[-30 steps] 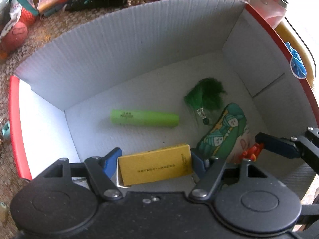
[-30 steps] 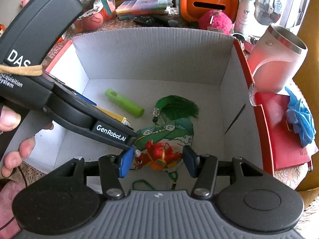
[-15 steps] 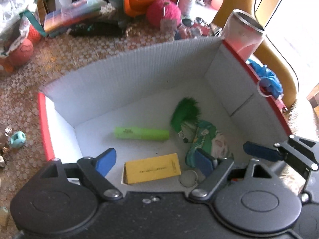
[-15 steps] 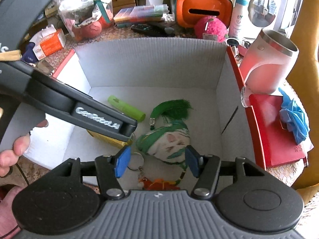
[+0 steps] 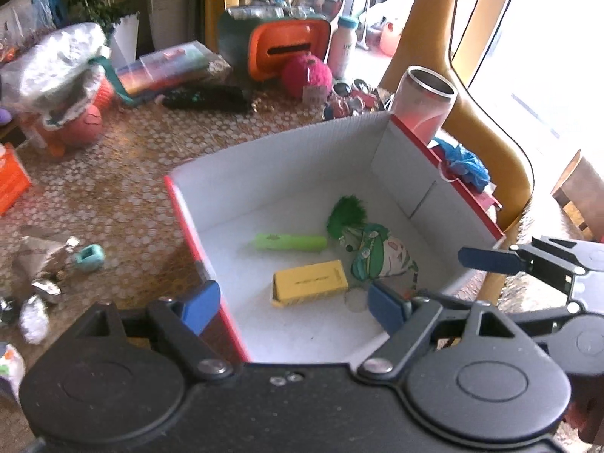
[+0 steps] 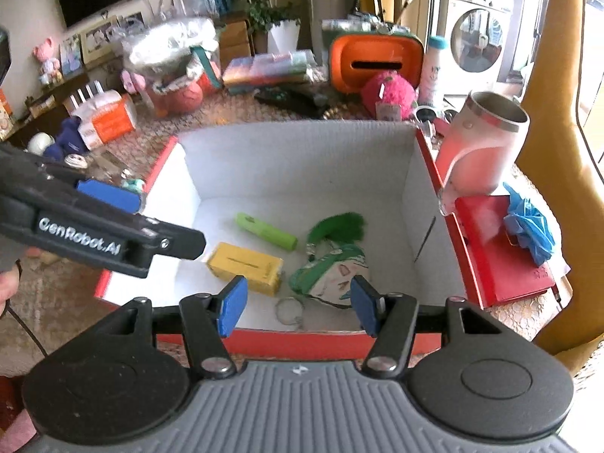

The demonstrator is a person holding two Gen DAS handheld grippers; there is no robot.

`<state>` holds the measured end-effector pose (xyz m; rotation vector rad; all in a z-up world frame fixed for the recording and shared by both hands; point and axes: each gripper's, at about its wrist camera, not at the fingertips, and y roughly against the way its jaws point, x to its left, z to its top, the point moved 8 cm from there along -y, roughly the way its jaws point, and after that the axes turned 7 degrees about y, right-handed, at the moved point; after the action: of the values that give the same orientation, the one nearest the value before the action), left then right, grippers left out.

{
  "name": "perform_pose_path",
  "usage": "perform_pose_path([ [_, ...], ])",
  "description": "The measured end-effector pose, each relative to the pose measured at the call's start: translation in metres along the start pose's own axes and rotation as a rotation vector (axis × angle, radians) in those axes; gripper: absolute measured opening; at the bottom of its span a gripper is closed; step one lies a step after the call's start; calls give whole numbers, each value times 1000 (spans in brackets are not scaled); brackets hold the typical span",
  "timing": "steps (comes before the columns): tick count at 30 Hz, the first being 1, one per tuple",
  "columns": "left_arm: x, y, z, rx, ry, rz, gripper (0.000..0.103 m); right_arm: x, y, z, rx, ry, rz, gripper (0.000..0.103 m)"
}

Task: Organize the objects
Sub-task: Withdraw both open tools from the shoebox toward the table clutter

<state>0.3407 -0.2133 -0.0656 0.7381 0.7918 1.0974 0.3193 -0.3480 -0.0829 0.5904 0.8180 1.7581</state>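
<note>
Corrugated white inside and red outside, the box sits below and ahead of both tongs, holding a yellow carton, a lime-green tube beyond it, and a green pouch with a fluffy green tassel to their right. Both the left tongs and the right tongs stand apart with blue pads bare, gripping nothing; each has just been opening. A pink tumbler stands just right of the box, outside the right tongs.
</note>
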Motion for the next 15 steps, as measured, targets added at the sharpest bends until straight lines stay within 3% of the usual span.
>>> perform_pose_path([
  [8, 46, 58, -26, -94, 3, 26, 85, 50, 34, 8, -99, 19, 38, 59],
  [15, 95, 92, -59, -129, 31, 58, 85, 102, 48, 14, -150, 37, 85, 60],
])
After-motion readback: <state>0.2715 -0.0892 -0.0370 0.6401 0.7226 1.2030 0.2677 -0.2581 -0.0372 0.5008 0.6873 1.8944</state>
